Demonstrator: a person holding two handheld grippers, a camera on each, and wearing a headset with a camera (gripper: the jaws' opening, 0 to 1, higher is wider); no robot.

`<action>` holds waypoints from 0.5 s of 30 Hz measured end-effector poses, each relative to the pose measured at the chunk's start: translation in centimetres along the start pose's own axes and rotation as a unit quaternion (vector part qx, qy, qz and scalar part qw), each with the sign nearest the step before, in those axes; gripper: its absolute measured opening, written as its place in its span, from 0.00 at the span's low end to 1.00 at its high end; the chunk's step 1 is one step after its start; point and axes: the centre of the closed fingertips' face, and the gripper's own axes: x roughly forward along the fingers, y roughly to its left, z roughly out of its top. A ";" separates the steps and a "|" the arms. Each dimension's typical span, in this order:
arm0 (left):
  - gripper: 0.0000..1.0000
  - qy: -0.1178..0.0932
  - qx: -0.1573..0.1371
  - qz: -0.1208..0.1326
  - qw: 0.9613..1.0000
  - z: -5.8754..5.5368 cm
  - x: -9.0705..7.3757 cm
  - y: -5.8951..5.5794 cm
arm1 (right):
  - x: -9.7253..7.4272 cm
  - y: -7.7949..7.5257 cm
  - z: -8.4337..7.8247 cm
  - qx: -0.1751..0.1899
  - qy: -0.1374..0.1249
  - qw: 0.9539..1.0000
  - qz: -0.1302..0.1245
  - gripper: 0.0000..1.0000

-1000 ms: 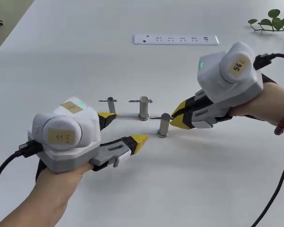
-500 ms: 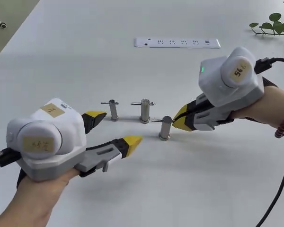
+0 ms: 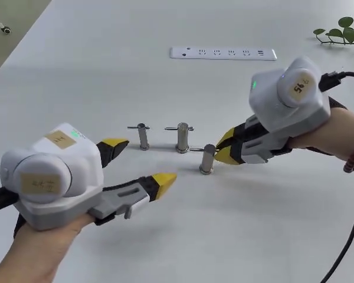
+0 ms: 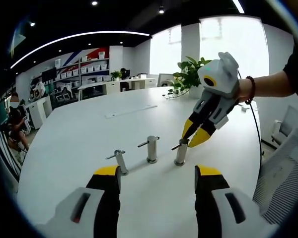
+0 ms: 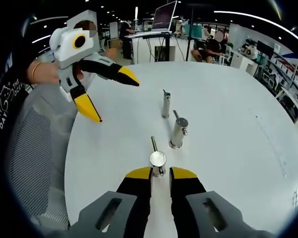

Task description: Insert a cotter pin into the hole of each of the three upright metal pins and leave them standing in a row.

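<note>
Two grippers we are holding near the front pin (image 3: 207, 160): right gripper (image 3: 222, 147) just beside, narrowly parted; left gripper (image 3: 140, 161) gaping.

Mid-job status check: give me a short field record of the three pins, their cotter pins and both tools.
pins: left pin, middle pin and right pin, all upright on the table
cotter pins: one crosses the top of each pin
row: right pin stands slightly nearer the person than the other two
left tool: open, holding nothing, short of the pins
right tool: tips at the right pin's top, narrow gap, grip unclear
power strip: far side of the table
</note>
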 end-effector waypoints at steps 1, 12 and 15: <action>0.60 -0.001 0.000 0.001 1.000 0.0 0.0 0.0 | 0.0 0.0 0.2 0.004 -0.005 1.000 0.000 0.11; 0.64 0.000 0.000 0.007 1.000 -0.1 -0.7 0.7 | 1.1 0.1 1.1 0.024 -0.025 0.999 0.005 0.13; 0.65 0.001 0.000 0.009 1.000 -0.1 -0.8 0.8 | 1.4 0.2 1.2 0.022 -0.024 0.999 0.008 0.13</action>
